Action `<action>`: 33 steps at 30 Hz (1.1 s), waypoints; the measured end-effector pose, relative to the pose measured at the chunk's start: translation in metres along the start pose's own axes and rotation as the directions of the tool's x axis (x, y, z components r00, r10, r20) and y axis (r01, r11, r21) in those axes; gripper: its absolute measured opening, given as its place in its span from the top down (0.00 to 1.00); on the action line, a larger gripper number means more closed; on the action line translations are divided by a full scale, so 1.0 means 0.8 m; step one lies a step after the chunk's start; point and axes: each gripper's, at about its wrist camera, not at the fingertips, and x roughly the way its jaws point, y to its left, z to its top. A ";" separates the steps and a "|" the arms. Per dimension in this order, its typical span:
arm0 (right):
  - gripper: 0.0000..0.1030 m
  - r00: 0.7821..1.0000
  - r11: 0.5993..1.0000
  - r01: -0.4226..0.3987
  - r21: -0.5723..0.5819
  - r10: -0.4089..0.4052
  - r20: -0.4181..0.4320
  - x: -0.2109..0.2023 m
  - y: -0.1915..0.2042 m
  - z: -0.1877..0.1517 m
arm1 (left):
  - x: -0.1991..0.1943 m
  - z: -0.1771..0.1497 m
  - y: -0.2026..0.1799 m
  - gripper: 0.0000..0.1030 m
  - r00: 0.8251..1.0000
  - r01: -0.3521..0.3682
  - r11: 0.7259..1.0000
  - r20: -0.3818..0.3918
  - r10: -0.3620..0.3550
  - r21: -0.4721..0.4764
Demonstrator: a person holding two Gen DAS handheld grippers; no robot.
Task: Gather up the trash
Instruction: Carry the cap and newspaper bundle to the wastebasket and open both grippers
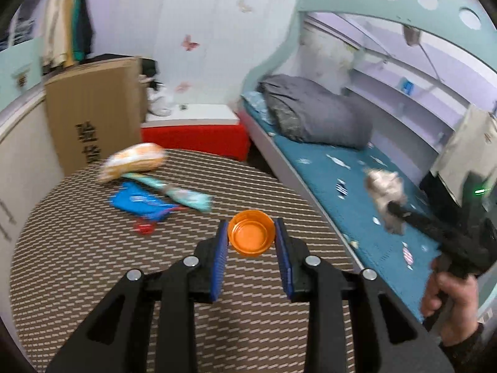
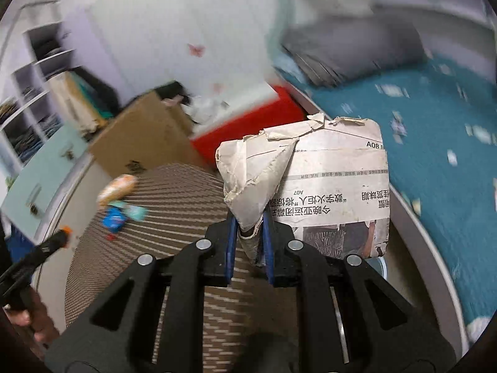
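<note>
The orange cap (image 1: 251,233) sits at frame centre, clamped between the left gripper (image 1: 251,239) jaws. The right gripper (image 2: 250,233) pinches a crumpled newspaper (image 2: 310,180). Three wrappers (image 1: 149,192) remain on the round table (image 1: 77,248), middle left, so collecting seems about half done.

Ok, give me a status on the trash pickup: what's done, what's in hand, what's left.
Done: no bin or collected pile is in view, so nothing can be confirmed as finished. In hand: the left gripper is shut on an orange cap, and the right gripper is shut on a crumpled newspaper. Left on the round table: an orange-and-white snack bag, a teal wrapper, a blue wrapper and a small red piece.
</note>
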 end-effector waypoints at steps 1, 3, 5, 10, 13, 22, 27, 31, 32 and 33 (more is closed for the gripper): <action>0.85 0.999 0.999 0.004 0.043 -0.003 -0.032 0.015 -0.026 -0.004 | 0.010 0.000 -0.014 0.72 1.000 0.009 1.000 -0.010 -0.009 0.018; 0.85 0.996 0.992 0.014 0.127 -0.002 -0.094 0.047 -0.072 -0.016 | 0.031 -0.001 -0.045 0.72 0.999 0.035 0.998 -0.033 -0.033 0.055; 0.85 0.989 0.981 0.025 0.194 0.003 -0.145 0.077 -0.105 -0.027 | 0.051 -0.003 -0.071 0.72 0.996 0.067 0.994 -0.063 -0.061 0.082; 0.82 0.966 0.939 0.036 0.341 0.055 -0.254 0.148 -0.170 -0.058 | 0.113 -0.004 -0.131 0.72 0.984 0.117 0.982 -0.149 -0.095 0.150; 0.67 0.949 0.908 0.040 0.417 0.096 -0.300 0.185 -0.202 -0.079 | 0.144 -0.006 -0.157 0.72 0.976 0.136 0.973 -0.193 -0.099 0.186; 0.12 0.973 0.819 0.117 0.562 0.019 -0.231 0.152 -0.264 -0.110 | 0.243 -0.015 -0.225 0.72 0.931 0.186 0.941 -0.356 -0.077 0.283; 0.10 0.991 0.838 0.098 0.537 -0.033 -0.129 0.085 -0.260 -0.089 | 0.296 -0.024 -0.262 0.72 0.892 0.229 0.923 -0.446 -0.072 0.309; 0.08 0.997 0.855 0.075 0.513 -0.061 -0.044 0.035 -0.257 -0.065 | 0.331 -0.032 -0.287 0.70 0.860 0.259 0.908 -0.506 -0.063 0.328; 0.08 0.997 0.861 0.071 0.503 -0.067 -0.026 0.025 -0.254 -0.059 | 0.341 -0.032 -0.292 0.54 0.849 0.276 0.906 -0.524 -0.073 0.321; 0.07 0.997 0.866 0.069 0.496 -0.071 -0.015 0.017 -0.255 -0.054 | 0.346 -0.032 -0.295 0.24 0.849 0.273 0.908 -0.524 -0.072 0.318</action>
